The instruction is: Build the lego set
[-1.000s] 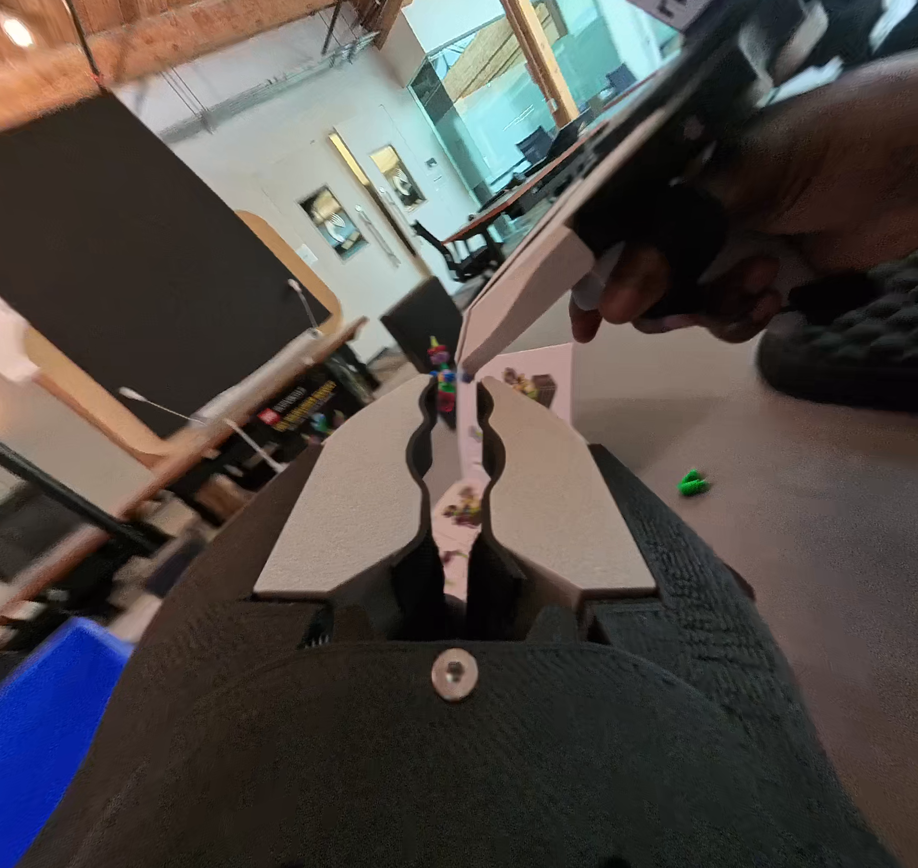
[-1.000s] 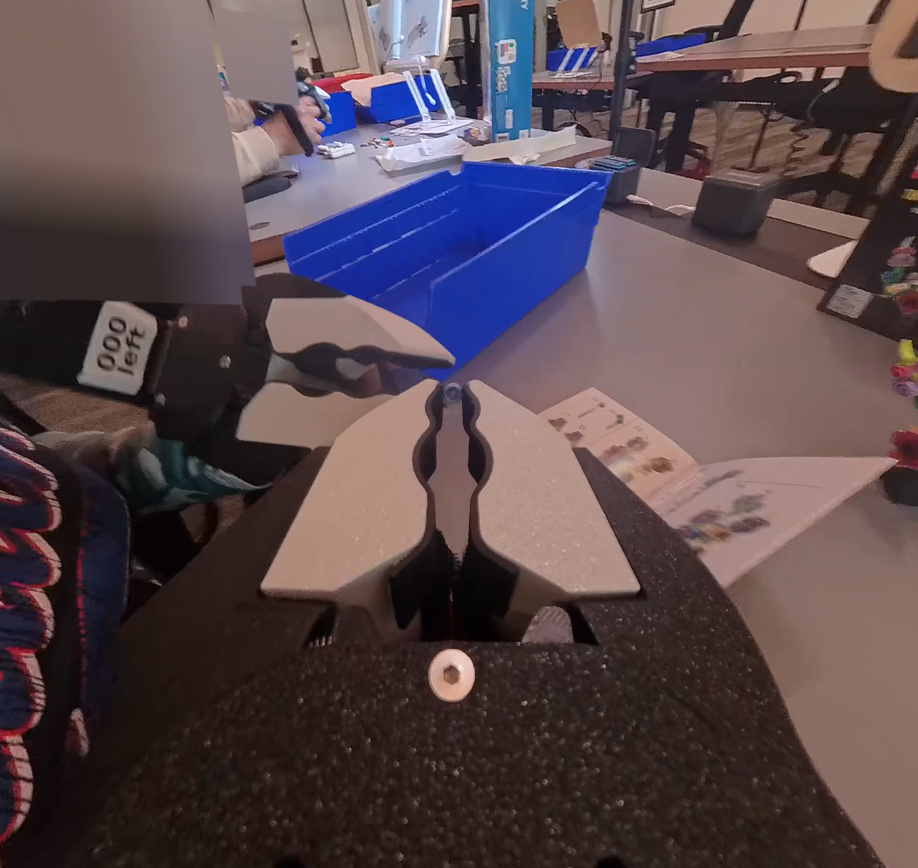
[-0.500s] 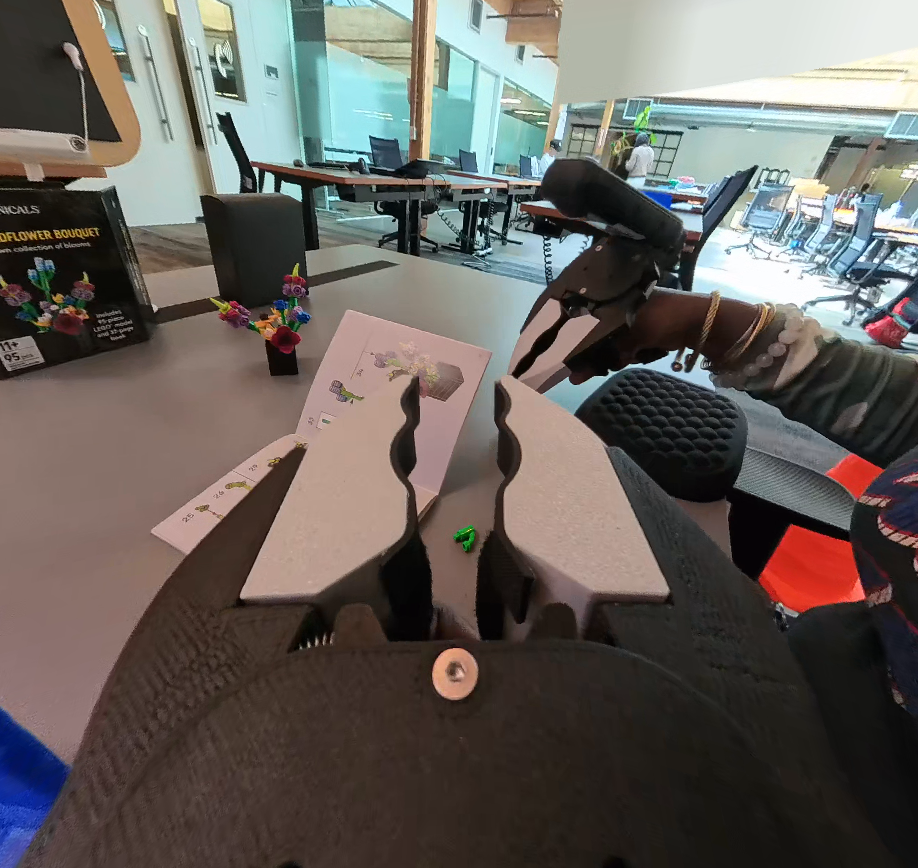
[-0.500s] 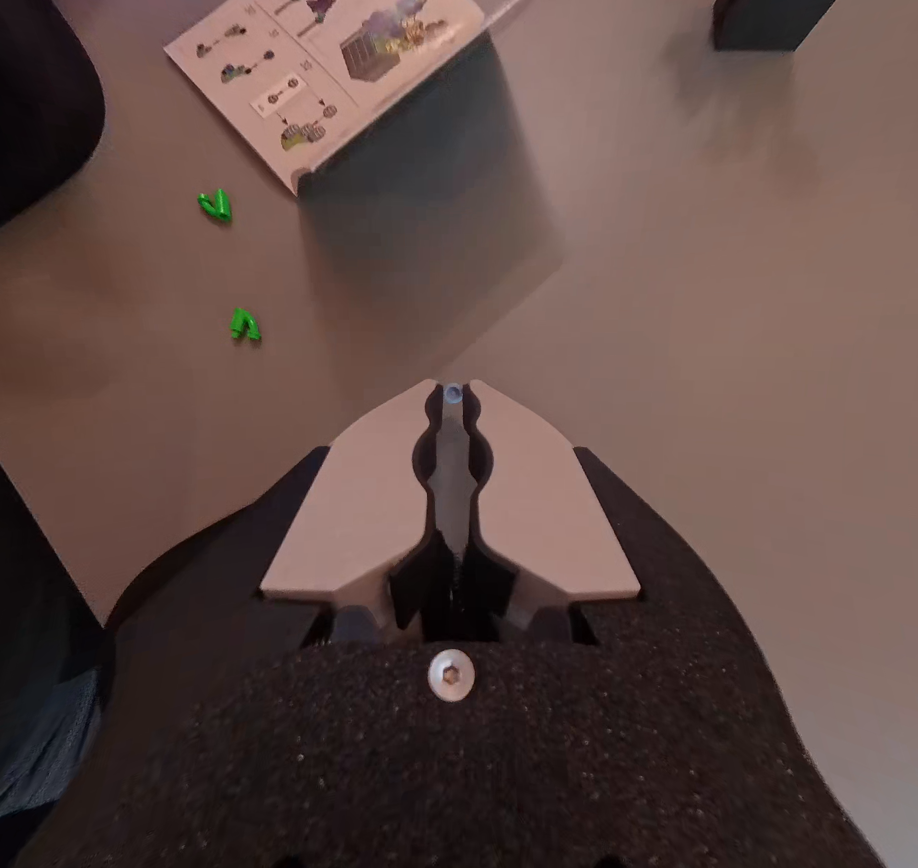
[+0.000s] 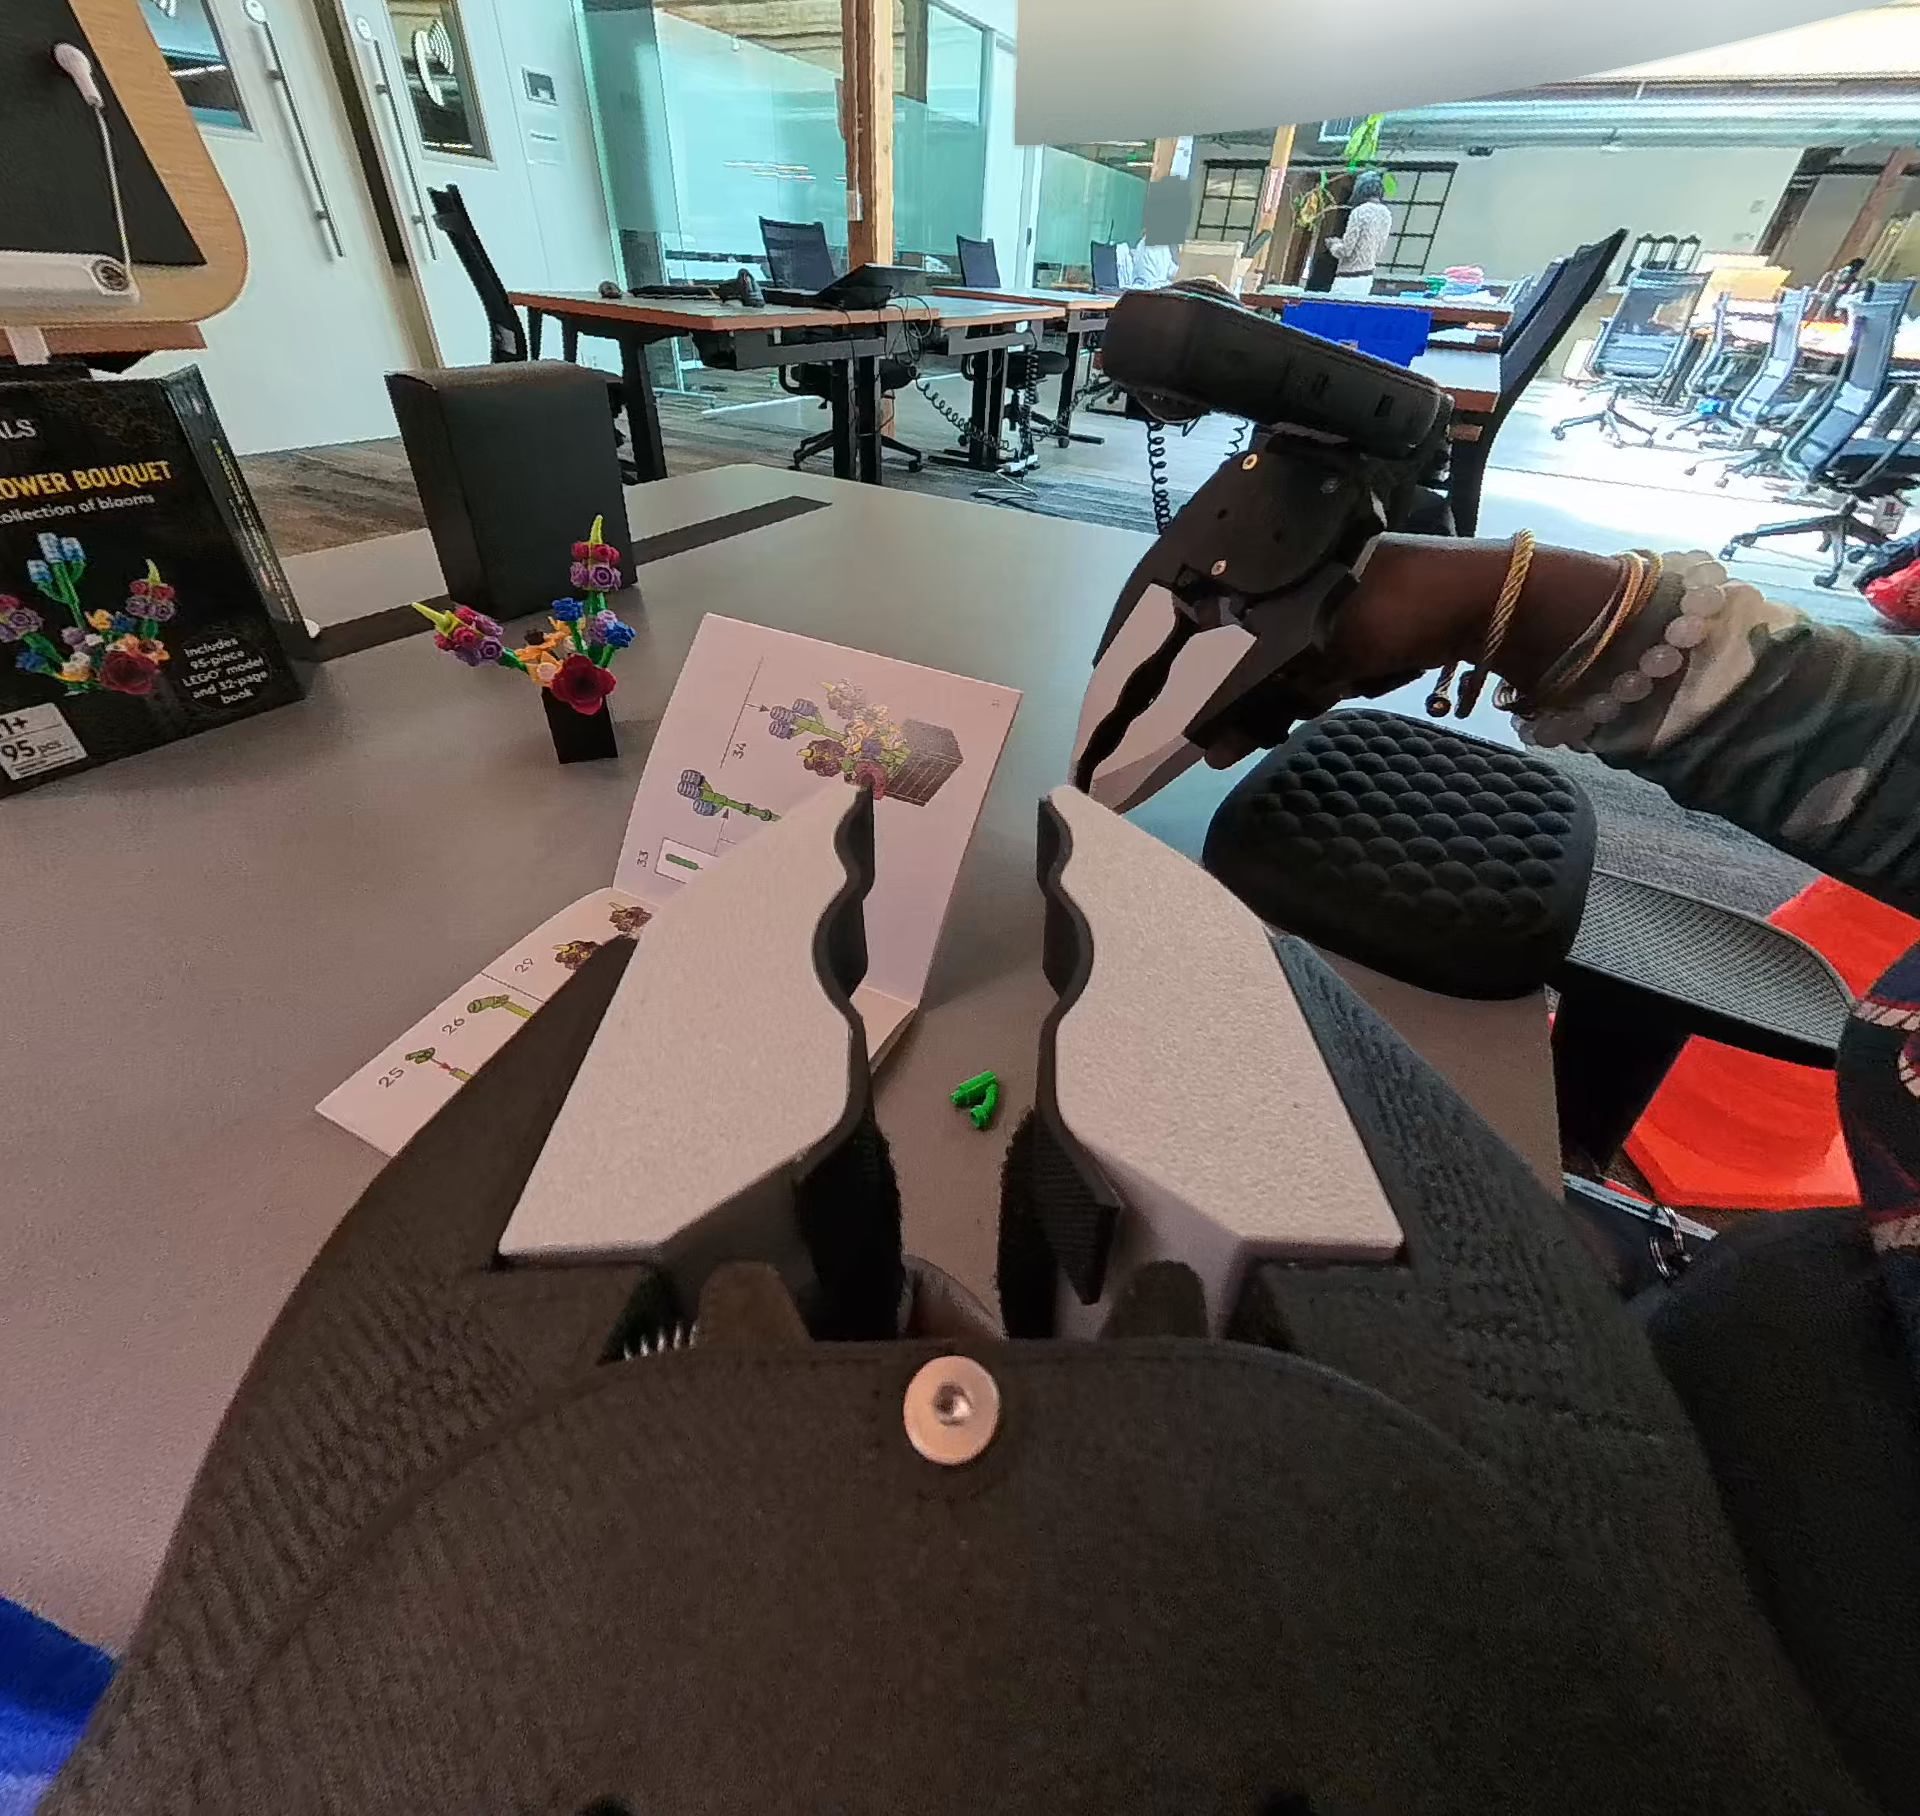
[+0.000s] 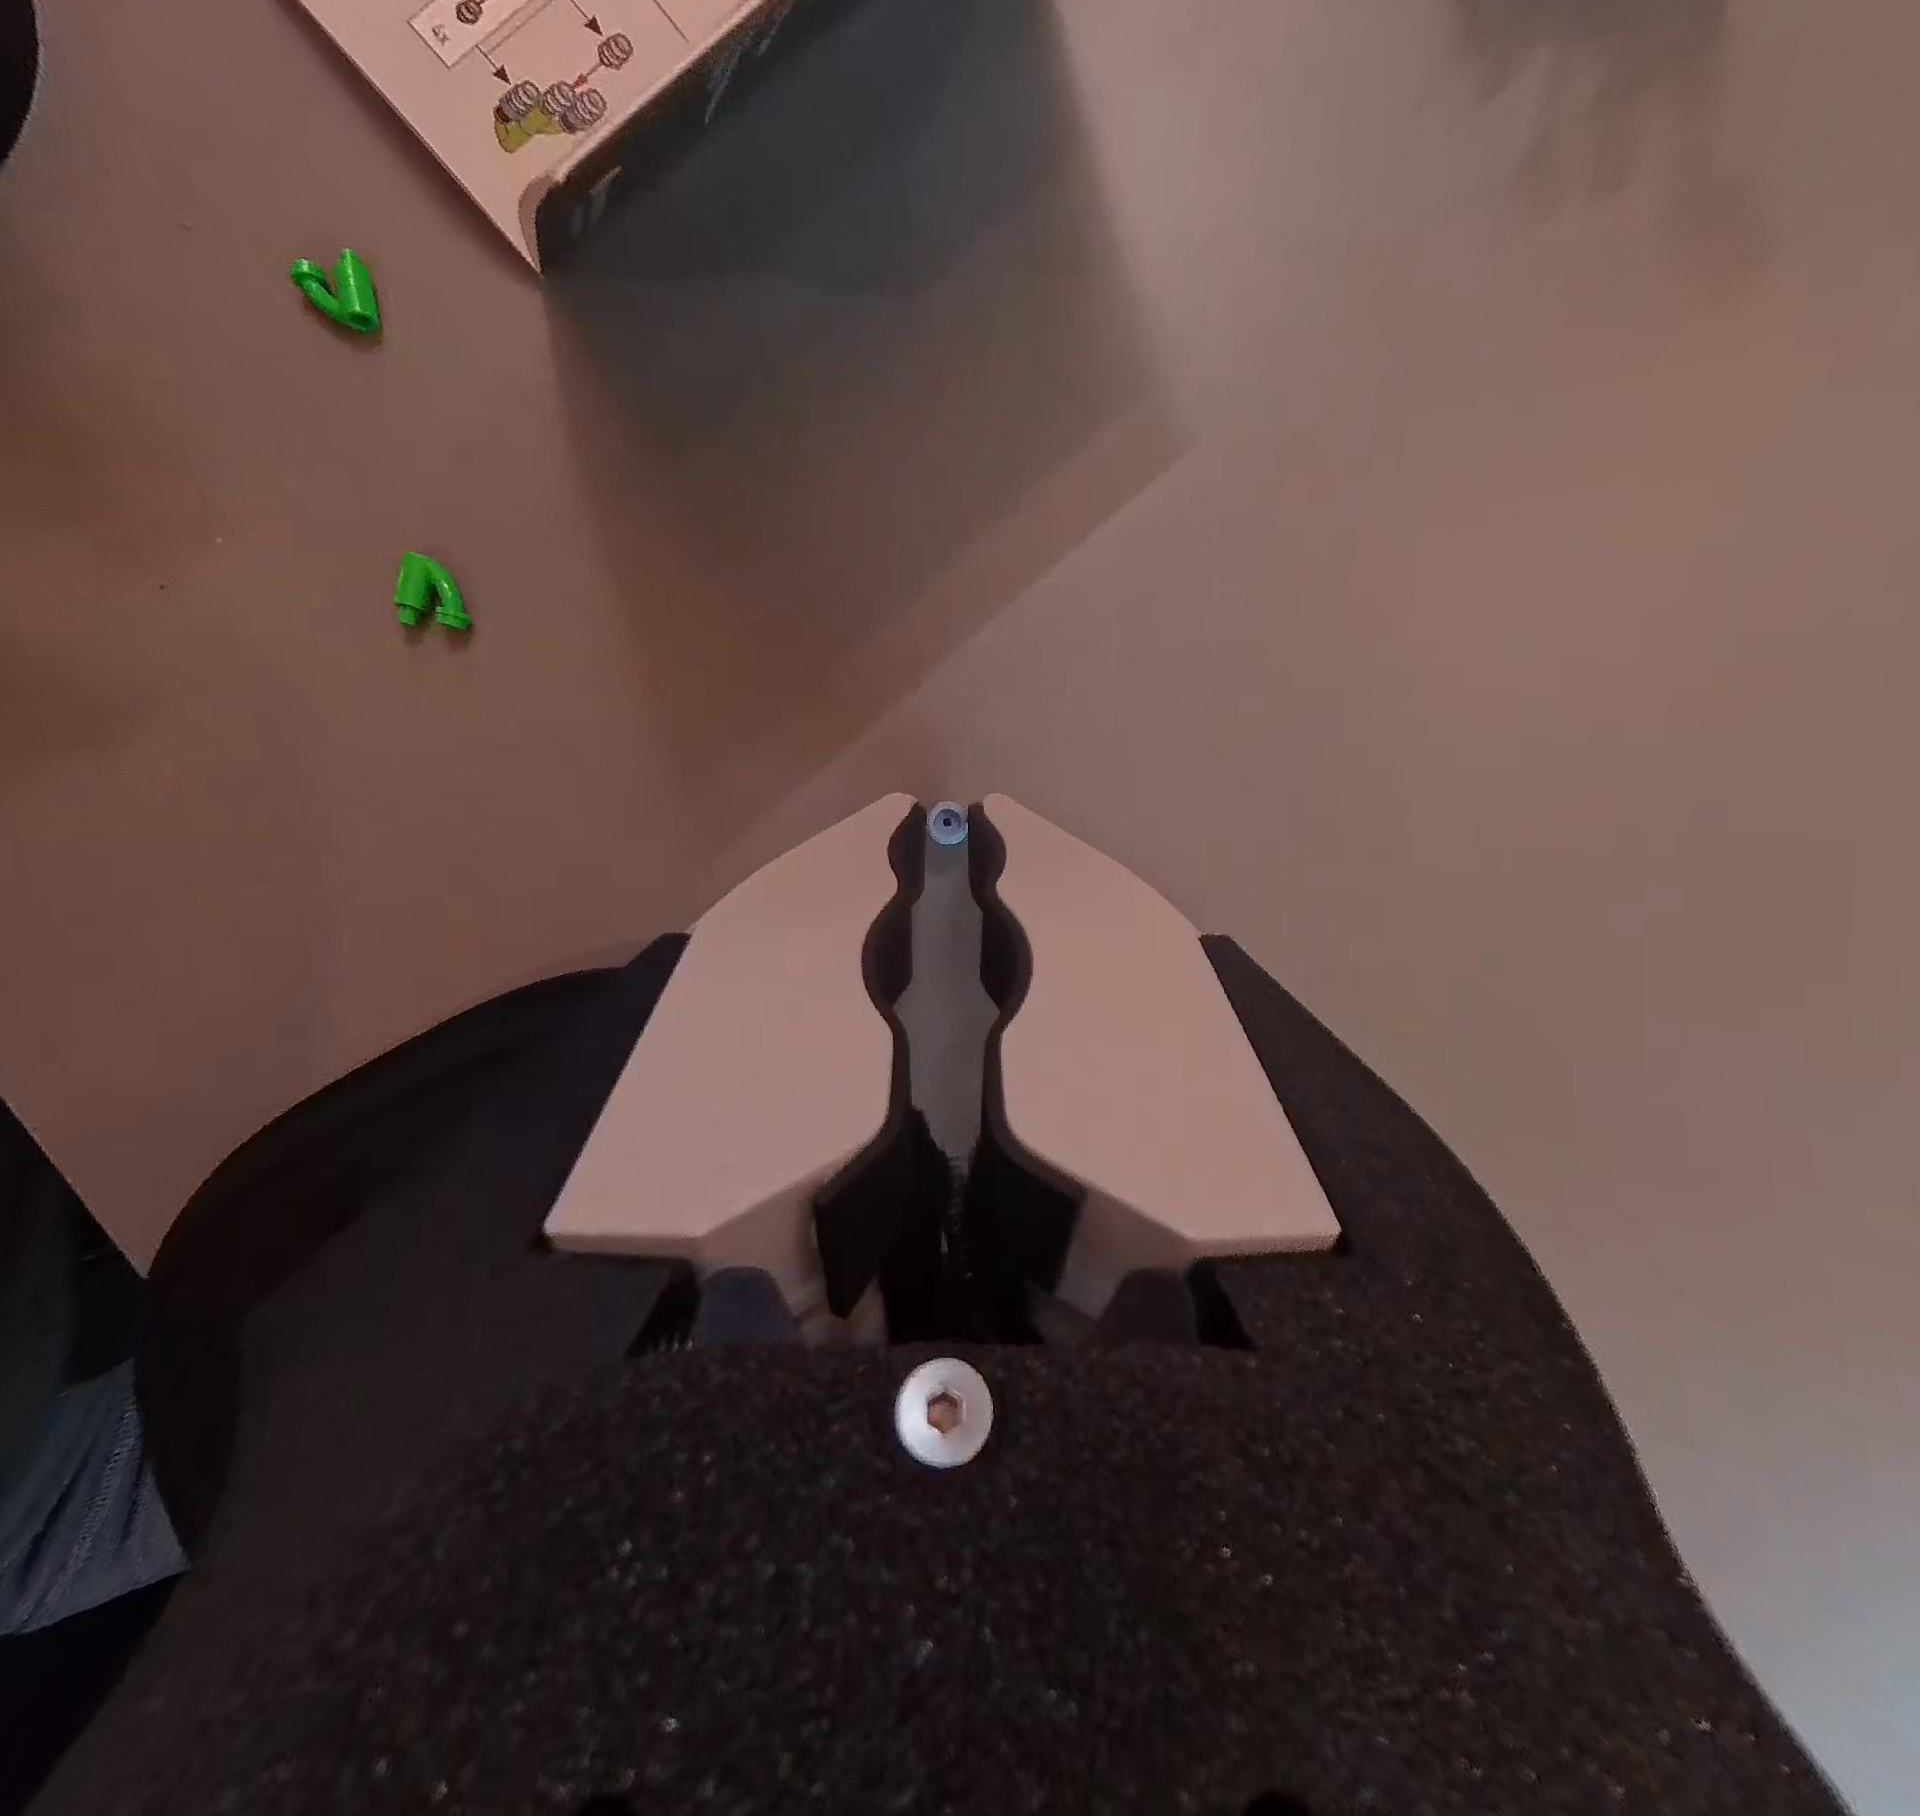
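My left gripper [image 5: 954,805] is open and empty above the grey table, over the open instruction booklet [image 5: 831,790]. A small green piece [image 5: 975,1096] lies on the table between its fingers. My right gripper [image 6: 948,805] is shut on a tiny light-blue round piece [image 6: 947,823] at its tips and points down at the table. It also shows in the left wrist view [image 5: 1117,774], held above the booklet's right edge. Two green pieces [image 6: 338,291] [image 6: 428,594] lie to its left. The flower bouquet model [image 5: 566,644] stands in a black pot behind the booklet.
The set's black box [image 5: 114,571] stands at the far left, a black block [image 5: 509,478] behind the bouquet. The booklet's corner [image 6: 499,21] shows in the right wrist view. A black chair back [image 5: 1392,852] sits by the table's right edge. A blue bin corner [image 5: 42,1704] is at lower left. My right fingertips sit around 20 cm from my left ones. The flower bouquet model [image 5: 566,644] is about 20 cm from my right fingertips.
My left gripper swung from facing the right gripper to looking across the table, and its jaws opened wider. My right gripper tipped down toward the table and moved closer, still holding the blue piece.
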The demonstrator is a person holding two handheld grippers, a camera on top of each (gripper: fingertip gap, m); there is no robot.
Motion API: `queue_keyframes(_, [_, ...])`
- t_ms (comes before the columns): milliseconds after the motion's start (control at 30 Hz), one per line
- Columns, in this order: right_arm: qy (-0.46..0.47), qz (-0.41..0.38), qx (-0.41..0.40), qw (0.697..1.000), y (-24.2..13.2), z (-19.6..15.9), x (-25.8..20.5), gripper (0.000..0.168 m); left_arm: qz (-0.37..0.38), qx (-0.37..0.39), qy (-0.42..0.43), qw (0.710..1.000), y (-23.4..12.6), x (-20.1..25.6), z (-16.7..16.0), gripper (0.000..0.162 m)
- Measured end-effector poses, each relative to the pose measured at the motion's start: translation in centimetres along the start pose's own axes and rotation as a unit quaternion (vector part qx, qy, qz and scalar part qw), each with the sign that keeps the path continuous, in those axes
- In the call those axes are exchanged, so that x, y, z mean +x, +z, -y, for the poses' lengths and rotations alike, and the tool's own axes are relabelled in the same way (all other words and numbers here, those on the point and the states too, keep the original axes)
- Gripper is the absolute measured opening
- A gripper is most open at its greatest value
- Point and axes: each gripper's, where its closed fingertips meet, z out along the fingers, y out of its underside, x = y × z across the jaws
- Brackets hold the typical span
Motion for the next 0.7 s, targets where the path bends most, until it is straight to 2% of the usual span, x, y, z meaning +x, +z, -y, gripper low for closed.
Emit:
queue_keyframes(500, [0.019,-0.008,0.045,0.999,-0.7,0.2,0.1,0.021,0.0,-0.011,0.013,1.0,0.2,0.3,-0.2,0.03])
queue_keyframes(600, [0.013,-0.016,0.087,0.996,-1.1,0.9,0.0,0.025,0.002,-0.014,0.027,1.0,0.1,0.6,-0.1,0.03])
queue_keyframes(700, [0.035,-0.04,0.153,0.987,-1.7,1.9,0.5,0.035,-0.019,-0.049,0.025,0.998,-0.5,1.1,-0.1,0.03])
